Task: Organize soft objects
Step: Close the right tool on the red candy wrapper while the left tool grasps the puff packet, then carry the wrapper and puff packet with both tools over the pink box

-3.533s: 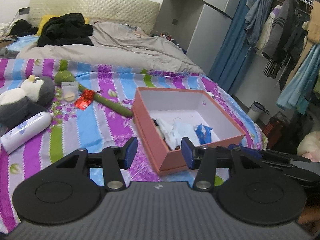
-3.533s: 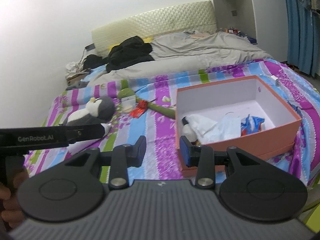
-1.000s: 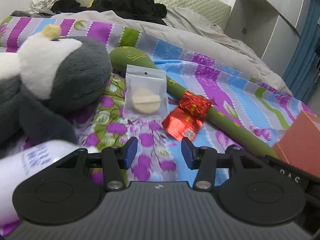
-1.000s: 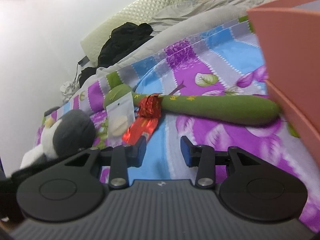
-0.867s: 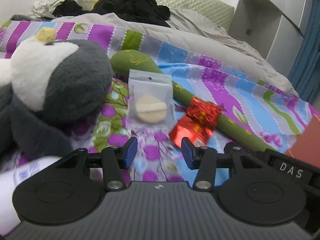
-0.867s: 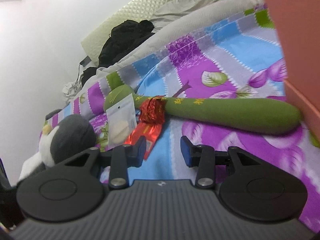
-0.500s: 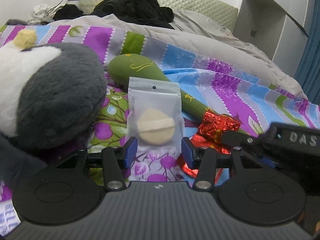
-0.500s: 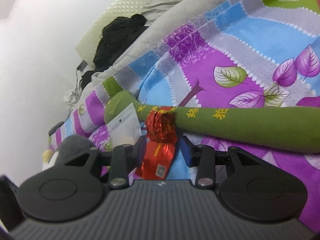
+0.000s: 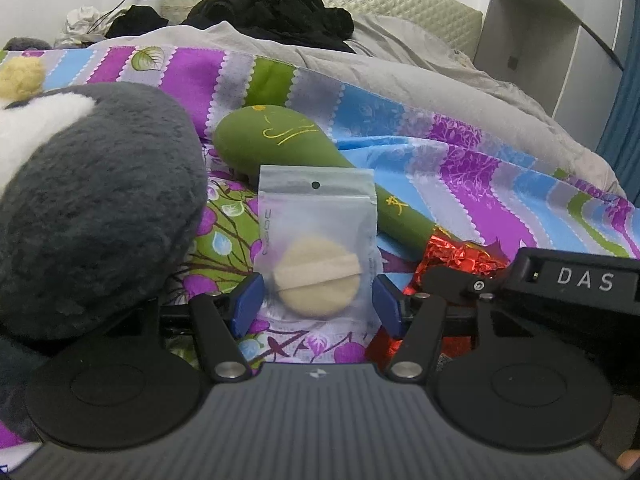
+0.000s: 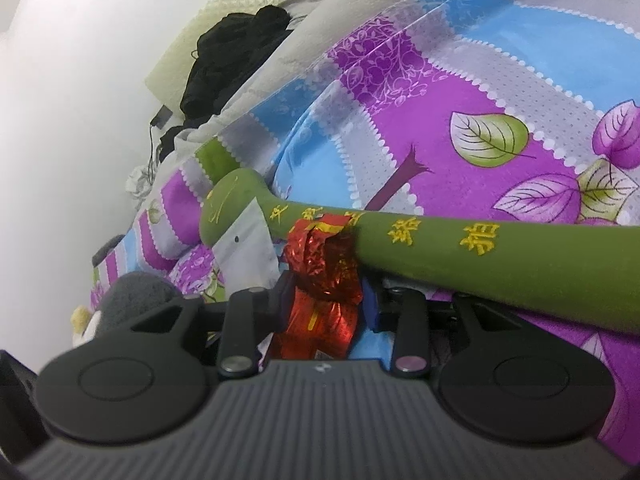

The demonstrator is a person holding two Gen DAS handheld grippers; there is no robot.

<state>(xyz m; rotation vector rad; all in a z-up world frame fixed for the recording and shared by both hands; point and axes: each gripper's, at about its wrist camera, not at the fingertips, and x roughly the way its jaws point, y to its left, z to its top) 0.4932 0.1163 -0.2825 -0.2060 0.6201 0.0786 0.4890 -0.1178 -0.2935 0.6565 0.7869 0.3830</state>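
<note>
In the left wrist view a clear pouch (image 9: 316,232) holding a beige powder puff (image 9: 316,280) lies on the striped bedspread (image 9: 460,168). My left gripper (image 9: 318,306) straddles its lower part. Its jaws are opening and the blue pads (image 9: 248,304) stand just outside the pouch's edges. In the right wrist view a red foil packet (image 10: 324,280) sits between the jaws of my right gripper (image 10: 328,300). Those jaws are closing, with pads against both sides of the foil. The packet leans on a long green plush stick (image 10: 480,248).
A grey and white plush penguin (image 9: 88,208) bulks close on the left of my left gripper. The green stick's head (image 9: 280,140) lies behind the pouch. The right tool's black housing (image 9: 580,280) crowds the lower right. Black clothes (image 9: 276,12) and a grey duvet (image 9: 440,80) lie farther back.
Both grippers came forward and lower. The left one went from short of the pouch to astride it, its jaws wider. The right one reached the red foil packet and narrowed onto it.
</note>
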